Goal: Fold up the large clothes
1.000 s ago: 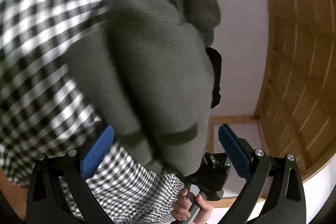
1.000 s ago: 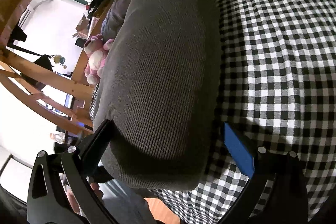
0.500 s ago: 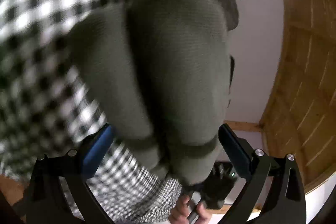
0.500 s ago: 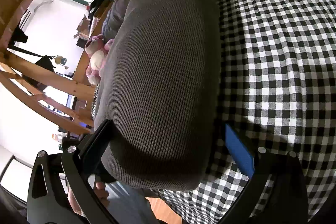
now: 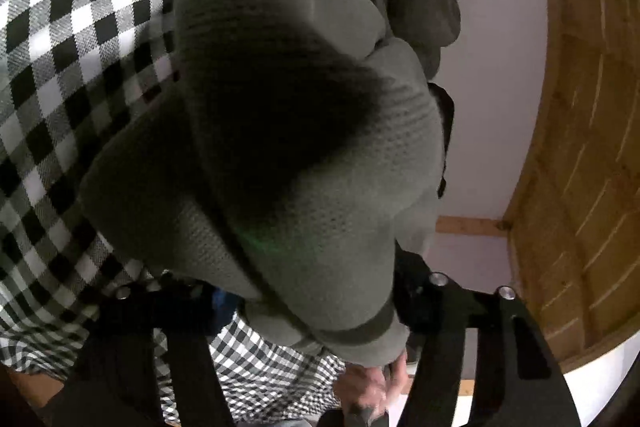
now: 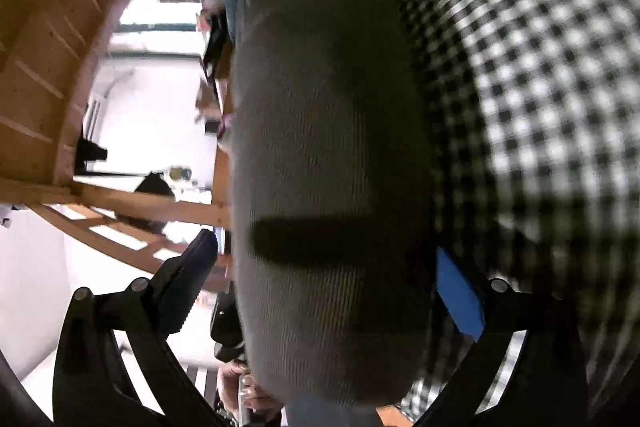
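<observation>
A home bedroom is showing itself here: a black-and-white checked bedsheet [image 5: 80, 39] is covering the bed, a wooden bed frame [image 6: 132, 203] is rising beside that bed, and pine plank panelling [image 5: 580, 147] is standing just beyond it.

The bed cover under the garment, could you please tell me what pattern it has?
A black-and-white check on the bed cover, sharpest in the left wrist view.

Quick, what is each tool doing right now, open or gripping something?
Left tool: closed in around the folded grey knit garment.
Right tool: open, with the grey garment bulging between its fingers.
</observation>
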`<state>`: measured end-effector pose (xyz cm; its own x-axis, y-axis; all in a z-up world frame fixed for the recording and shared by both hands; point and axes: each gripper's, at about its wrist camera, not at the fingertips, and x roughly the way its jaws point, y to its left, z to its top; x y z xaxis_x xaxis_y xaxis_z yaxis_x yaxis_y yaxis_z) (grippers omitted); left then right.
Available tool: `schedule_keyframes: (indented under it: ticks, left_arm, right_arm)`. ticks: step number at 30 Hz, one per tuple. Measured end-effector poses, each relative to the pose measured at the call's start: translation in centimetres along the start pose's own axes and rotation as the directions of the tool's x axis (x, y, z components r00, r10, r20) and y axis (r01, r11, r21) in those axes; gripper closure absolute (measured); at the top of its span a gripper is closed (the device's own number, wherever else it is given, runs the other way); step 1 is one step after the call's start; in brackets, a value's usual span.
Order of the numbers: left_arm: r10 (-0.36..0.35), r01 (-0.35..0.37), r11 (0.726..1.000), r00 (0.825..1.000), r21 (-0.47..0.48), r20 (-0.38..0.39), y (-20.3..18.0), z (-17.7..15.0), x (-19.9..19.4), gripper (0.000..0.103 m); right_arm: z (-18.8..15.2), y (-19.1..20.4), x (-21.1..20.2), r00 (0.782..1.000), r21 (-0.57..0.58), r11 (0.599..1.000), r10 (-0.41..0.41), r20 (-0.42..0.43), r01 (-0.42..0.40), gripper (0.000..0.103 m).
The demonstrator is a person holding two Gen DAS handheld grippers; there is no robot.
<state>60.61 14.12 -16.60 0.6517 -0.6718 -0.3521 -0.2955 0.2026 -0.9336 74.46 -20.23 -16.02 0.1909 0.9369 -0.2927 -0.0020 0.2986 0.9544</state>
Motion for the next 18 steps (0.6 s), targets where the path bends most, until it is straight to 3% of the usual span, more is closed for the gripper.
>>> schedule_keyframes:
  ticks: [5,6,9,11,13,16,18]
  left_arm:
    - [0.014,-0.012,0.997,1.000,0.074,-0.021,-1.3,-0.1,-0.2,0.051]
    - [0.016,-0.014,0.996,1.000,0.089,-0.021,-1.6,-0.2,0.0,0.051]
    - [0.017,-0.017,0.990,1.000,0.141,0.001,-3.4,-0.2,-0.4,0.051]
    - [-0.001,-0.004,0.984,1.000,0.179,0.026,-4.9,-0.1,-1.0,0.051]
    - [-0.008,0.004,0.980,1.000,0.198,0.020,-6.0,0.6,-1.2,0.051]
    - [0.063,-0.056,0.988,0.997,0.143,-0.044,-3.4,2.2,0.8,0.048]
    - [-0.003,0.009,0.998,0.995,0.063,-0.100,-1.2,3.1,2.3,0.042]
  right_arm:
    - [2.8,0.7,2.4,0.991,-0.030,0.999,-0.048,-0.124,0.045,0.002]
    - [2.7,0.6,2.5,0.991,-0.026,0.998,-0.051,-0.125,0.048,0.002]
    - [1.2,3.9,1.5,0.989,-0.167,0.982,-0.105,-0.107,0.086,0.005]
    - [1.0,3.8,0.7,0.995,-0.122,0.992,-0.038,-0.089,0.027,0.013]
    - [1.2,3.1,0.7,0.996,-0.105,0.994,0.002,-0.088,-0.011,0.015]
    - [1.7,-0.1,3.2,0.990,-0.037,0.999,-0.018,-0.138,0.013,0.006]
    - [1.9,0.0,3.5,0.992,-0.058,0.998,-0.016,-0.124,0.009,0.002]
